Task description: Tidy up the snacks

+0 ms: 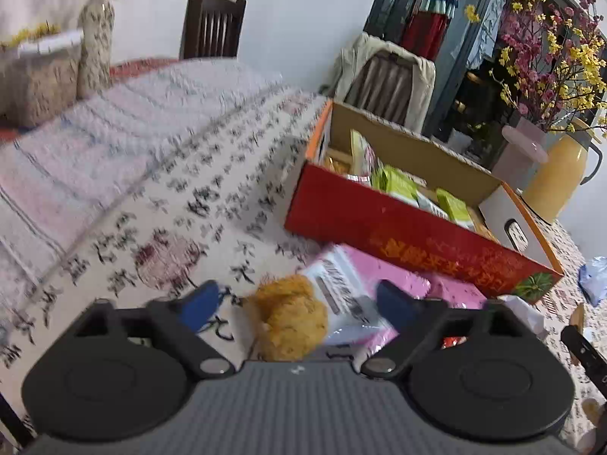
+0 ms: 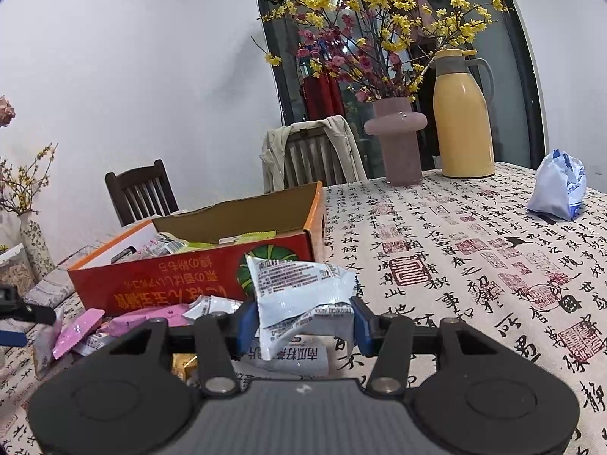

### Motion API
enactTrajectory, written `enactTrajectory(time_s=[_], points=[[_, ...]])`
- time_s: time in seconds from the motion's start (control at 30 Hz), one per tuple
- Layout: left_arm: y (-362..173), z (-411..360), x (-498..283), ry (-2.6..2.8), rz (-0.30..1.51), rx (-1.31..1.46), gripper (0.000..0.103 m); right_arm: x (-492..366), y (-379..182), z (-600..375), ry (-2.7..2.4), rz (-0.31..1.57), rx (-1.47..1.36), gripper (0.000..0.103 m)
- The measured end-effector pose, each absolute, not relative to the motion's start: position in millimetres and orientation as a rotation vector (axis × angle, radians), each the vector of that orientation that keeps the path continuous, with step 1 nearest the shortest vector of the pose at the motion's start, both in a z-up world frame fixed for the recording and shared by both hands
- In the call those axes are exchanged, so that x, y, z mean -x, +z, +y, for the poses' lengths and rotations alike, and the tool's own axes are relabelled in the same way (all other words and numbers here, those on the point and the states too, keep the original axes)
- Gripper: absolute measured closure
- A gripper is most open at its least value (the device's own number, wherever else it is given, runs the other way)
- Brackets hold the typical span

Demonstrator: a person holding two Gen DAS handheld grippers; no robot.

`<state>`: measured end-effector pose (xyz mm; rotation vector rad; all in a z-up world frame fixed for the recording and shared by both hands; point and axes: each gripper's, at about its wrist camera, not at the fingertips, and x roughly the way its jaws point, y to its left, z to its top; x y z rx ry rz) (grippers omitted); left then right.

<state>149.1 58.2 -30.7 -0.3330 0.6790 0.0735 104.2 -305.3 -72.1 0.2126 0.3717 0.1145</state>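
Note:
A red cardboard box (image 1: 398, 235) (image 2: 170, 284) stands open on the table, with green snack packets (image 1: 398, 185) inside. My left gripper (image 1: 297, 305) is open just above the tablecloth. A clear packet holding a golden fluffy cake (image 1: 292, 318) lies between its blue fingers (image 1: 201, 303), and the left pad stands apart from it. Pink packets (image 1: 402, 280) (image 2: 79, 326) lie against the box's front. My right gripper (image 2: 303, 326) is shut on a white-blue snack packet (image 2: 299, 292), held up in front of the box's near corner. More white packets (image 2: 296, 356) lie beneath it.
A calligraphy tablecloth (image 2: 474, 265) covers the table. At the back stand a yellow thermos jug (image 2: 463, 121), a pink vase of flowering branches (image 2: 402, 144) and a blue-white bag (image 2: 557, 185). A patterned vase (image 1: 95, 45) and wooden chairs (image 2: 140, 193) lie beyond.

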Motion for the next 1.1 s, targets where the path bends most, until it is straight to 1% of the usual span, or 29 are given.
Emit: enactTrajectory(time_s=[0.03,0.33,0.47,0.73,1.1], points=[[-33,60,-150,0.066,0.694,0.345,0.03,-104,-72,-306,0.116,0.37,-0.213,0.053],[-38,66,-141,0.034,0.677,0.365,0.041,-102,-73,-306,0.116,0.365,-0.216,0.053],[-34,65,-136,0.035,0.647,0.333,0.051,-102,-72,-306,0.114,0.364,-0.216,0.053],[-28,64,-131,0.043,0.605,0.285,0.053,-100,-72,-306,0.113,0.352,-0.212,0.053],[-2,53,-126,0.024,0.489,0.204,0.053,-96,-65,-297,0.105,0.346,-0.174,0.053]])
